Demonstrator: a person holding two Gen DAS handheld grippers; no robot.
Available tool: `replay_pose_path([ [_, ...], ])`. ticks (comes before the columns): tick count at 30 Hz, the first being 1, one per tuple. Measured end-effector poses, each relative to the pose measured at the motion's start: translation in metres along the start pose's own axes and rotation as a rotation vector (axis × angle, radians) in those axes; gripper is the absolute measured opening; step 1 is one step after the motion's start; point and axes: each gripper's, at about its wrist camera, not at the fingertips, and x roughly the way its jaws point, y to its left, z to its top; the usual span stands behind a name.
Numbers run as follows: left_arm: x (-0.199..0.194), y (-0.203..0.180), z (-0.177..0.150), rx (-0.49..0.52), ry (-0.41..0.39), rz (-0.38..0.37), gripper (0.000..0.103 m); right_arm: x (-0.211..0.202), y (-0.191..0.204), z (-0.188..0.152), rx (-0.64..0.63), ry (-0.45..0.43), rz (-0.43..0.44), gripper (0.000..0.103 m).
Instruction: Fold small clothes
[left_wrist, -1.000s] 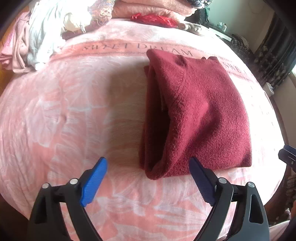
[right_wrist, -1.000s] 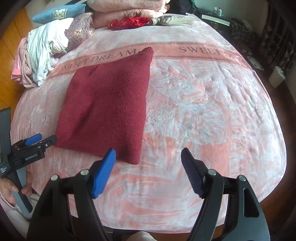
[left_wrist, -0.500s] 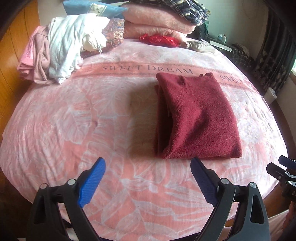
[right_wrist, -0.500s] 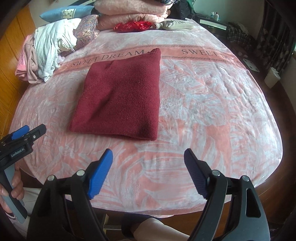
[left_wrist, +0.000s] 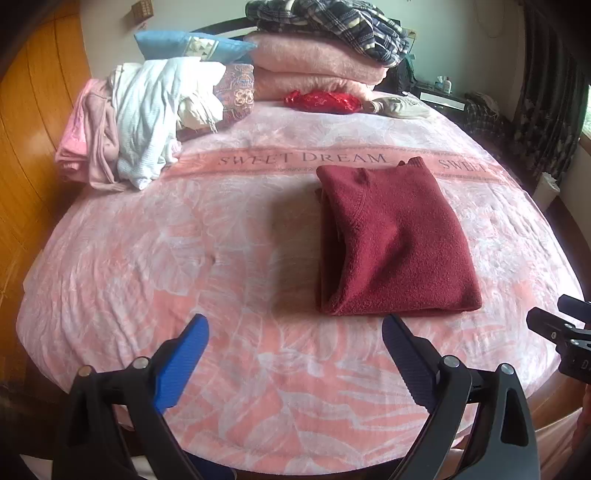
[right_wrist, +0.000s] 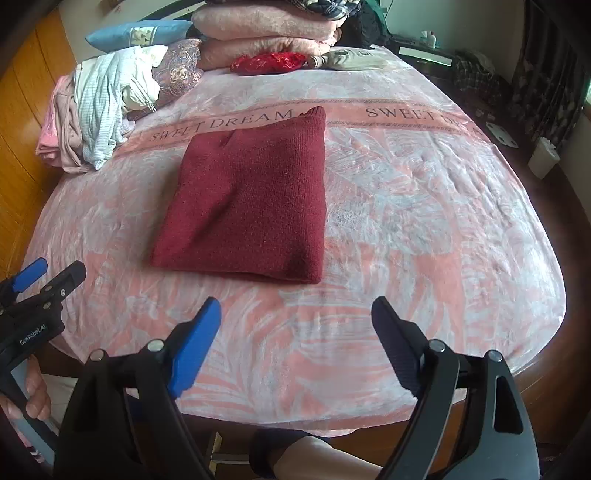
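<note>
Dark red knit, my one sweater (left_wrist: 395, 240) lies folded into a neat rectangle in the middle of the pink blanket (left_wrist: 184, 258), so this piece looks done. My left gripper (left_wrist: 295, 354) and right gripper (right_wrist: 295, 332) have just been opening; both hang wide and empty short of it. One loose heap of clothes (left_wrist: 140, 122) waits unfolded beside two stacked pink blankets (left_wrist: 314, 62).

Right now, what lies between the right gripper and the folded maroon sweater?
Only bare pink blanket separates the open right gripper from the sweater, seen in the right wrist view.
</note>
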Motion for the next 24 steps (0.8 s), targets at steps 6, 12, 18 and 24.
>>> replay_pose_path([
  [6, -0.004, -0.005, 0.003, 0.014, -0.027, 0.011, 0.098, 0.003, 0.005, 0.0, -0.023, 0.004, -0.006, 0.083],
  [12, 0.0, -0.01, 0.0, 0.018, -0.007, 0.011, 0.098, 0.001, 0.004, 0.001, -0.014, -0.004, -0.009, 0.086],
  [18, 0.005, -0.009, -0.002, 0.017, 0.01, 0.021, 0.098, 0.002, 0.006, 0.001, -0.014, 0.001, -0.011, 0.087],
  [24, 0.008, -0.008, -0.002, 0.011, 0.018, 0.018, 0.098, 0.002, 0.007, 0.002, -0.023, -0.004, -0.027, 0.088],
])
